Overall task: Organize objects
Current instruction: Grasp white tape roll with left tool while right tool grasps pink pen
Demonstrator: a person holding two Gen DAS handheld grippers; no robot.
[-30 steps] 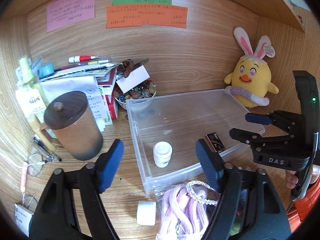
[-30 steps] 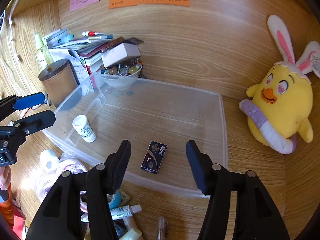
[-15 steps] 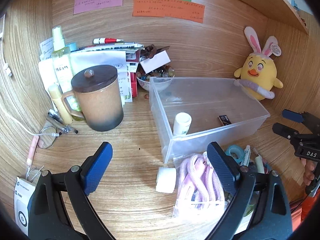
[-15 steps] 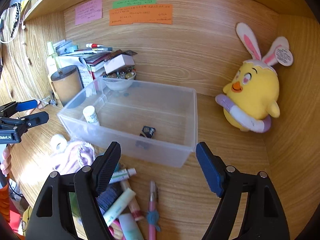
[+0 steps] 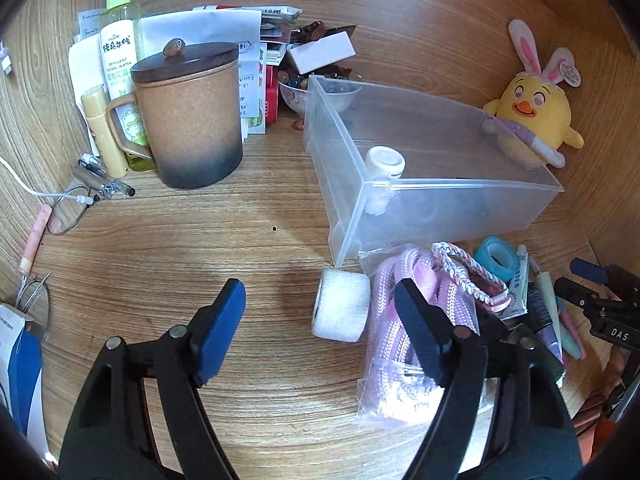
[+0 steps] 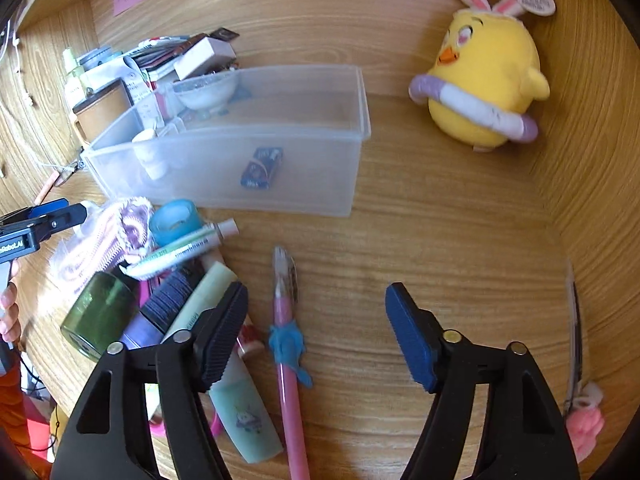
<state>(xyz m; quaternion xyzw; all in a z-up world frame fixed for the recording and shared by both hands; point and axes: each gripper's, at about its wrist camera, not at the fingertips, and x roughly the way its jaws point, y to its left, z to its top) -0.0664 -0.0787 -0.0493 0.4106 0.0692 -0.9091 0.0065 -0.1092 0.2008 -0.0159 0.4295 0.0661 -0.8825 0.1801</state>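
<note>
A clear plastic bin stands on the wooden desk. It holds a small white bottle and a dark blue staples box. My left gripper is open and empty, low over the desk. A white gauze roll lies between its fingers, beside a bagged pink cord. My right gripper is open and empty above a pink pen. A teal tape roll, tubes and a green jar lie to its left.
A brown lidded mug, spray bottle, papers and a bead bowl crowd the back left. Glasses and cables lie far left. A yellow chick plush sits at the back right by the side wall.
Both grippers have pulled back from the bin and dropped lower toward the desk. The left now hangs over the gauze roll, the right over the pink pen. Both stay open.
</note>
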